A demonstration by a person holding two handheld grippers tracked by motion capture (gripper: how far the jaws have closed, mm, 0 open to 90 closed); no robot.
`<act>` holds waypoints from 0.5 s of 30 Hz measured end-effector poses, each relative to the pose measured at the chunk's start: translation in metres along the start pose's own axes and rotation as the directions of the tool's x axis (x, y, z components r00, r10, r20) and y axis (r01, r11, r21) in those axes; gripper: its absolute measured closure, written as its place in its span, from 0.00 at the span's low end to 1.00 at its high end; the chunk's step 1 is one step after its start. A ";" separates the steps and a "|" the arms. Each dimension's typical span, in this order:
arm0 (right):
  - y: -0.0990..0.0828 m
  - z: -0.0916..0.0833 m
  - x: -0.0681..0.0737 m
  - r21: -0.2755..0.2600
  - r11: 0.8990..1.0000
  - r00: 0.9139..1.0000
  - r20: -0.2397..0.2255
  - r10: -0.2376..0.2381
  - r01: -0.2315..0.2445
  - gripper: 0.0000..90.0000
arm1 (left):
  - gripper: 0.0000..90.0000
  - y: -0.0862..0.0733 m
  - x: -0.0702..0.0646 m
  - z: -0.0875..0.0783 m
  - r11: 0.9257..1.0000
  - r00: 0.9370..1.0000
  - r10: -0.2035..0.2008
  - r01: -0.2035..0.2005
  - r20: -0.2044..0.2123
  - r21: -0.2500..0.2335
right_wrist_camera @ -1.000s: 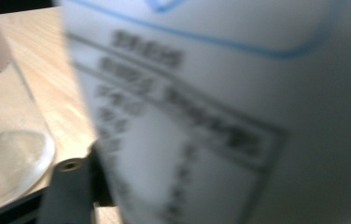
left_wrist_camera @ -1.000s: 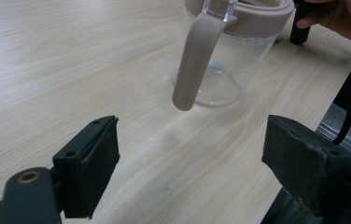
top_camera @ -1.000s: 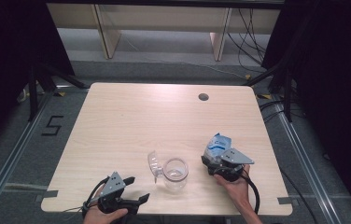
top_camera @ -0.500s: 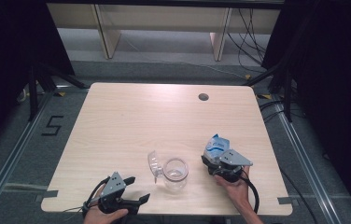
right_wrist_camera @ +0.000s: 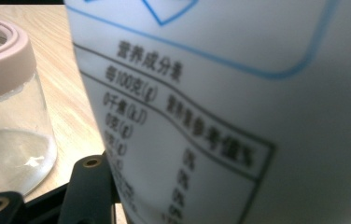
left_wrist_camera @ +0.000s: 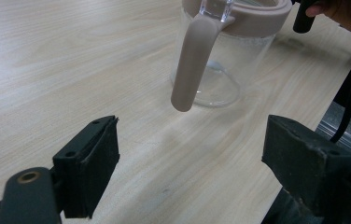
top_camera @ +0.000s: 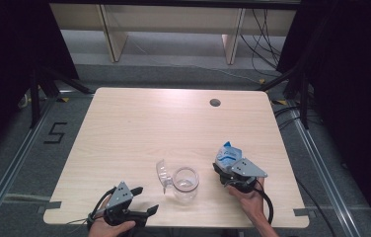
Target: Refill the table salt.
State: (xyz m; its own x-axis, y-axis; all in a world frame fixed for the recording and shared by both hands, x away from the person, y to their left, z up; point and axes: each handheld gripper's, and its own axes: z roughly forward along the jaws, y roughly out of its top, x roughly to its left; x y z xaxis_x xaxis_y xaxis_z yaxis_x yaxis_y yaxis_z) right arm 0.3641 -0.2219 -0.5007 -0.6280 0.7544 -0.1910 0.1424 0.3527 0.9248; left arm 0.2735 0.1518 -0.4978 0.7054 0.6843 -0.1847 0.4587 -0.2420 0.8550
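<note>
A clear glass pitcher [top_camera: 185, 184] with a beige-pink rim stands near the table's front edge, and its hinged lid [top_camera: 161, 173] is flipped open to the left. In the left gripper view the pitcher [left_wrist_camera: 225, 56] turns its handle [left_wrist_camera: 191, 65] toward my left gripper [left_wrist_camera: 197, 158], whose jaws stand wide open and empty a short way before it. That left gripper [top_camera: 144, 200] sits at the front left. My right gripper [top_camera: 226, 169] is shut on a white and blue carton [top_camera: 228, 153], held upright just right of the pitcher. Up close, the carton [right_wrist_camera: 239, 107] hides one jaw.
The light wooden table [top_camera: 139, 123] has a round cable hole [top_camera: 215, 102] at the back right. The pitcher [right_wrist_camera: 5, 116] stands close beside the carton in the right gripper view. Cables and shelf legs lie on the floor beyond the table.
</note>
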 end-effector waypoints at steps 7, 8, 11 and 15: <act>0.002 -0.002 0.000 -0.003 1.000 1.000 0.012 -0.013 0.013 0.49 | 0.20 0.000 0.000 0.001 1.000 1.000 0.005 -0.005 0.007 0.002; 0.003 -0.002 -0.001 0.003 0.999 0.999 0.010 -0.034 0.033 0.49 | 0.20 0.000 0.000 0.001 1.000 1.000 0.005 -0.005 0.007 0.002; 0.003 -0.002 0.000 -0.001 0.999 0.999 0.020 -0.042 0.042 0.49 | 0.20 0.000 0.000 0.001 1.000 1.000 0.003 -0.003 0.006 -0.001; 0.006 -0.002 0.000 -0.006 0.996 0.996 0.028 -0.091 0.091 0.49 | 0.20 0.000 -0.001 0.001 1.000 1.000 0.002 -0.002 0.007 -0.002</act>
State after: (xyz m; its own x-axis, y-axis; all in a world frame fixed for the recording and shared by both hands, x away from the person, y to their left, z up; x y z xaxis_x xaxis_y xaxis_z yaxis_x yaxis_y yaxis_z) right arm 0.3630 -0.2210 -0.4944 -0.6167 0.7345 -0.2830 0.0804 0.4165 0.9056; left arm 0.2735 0.1509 -0.4986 0.7101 0.6789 -0.1865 0.4565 -0.2422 0.8561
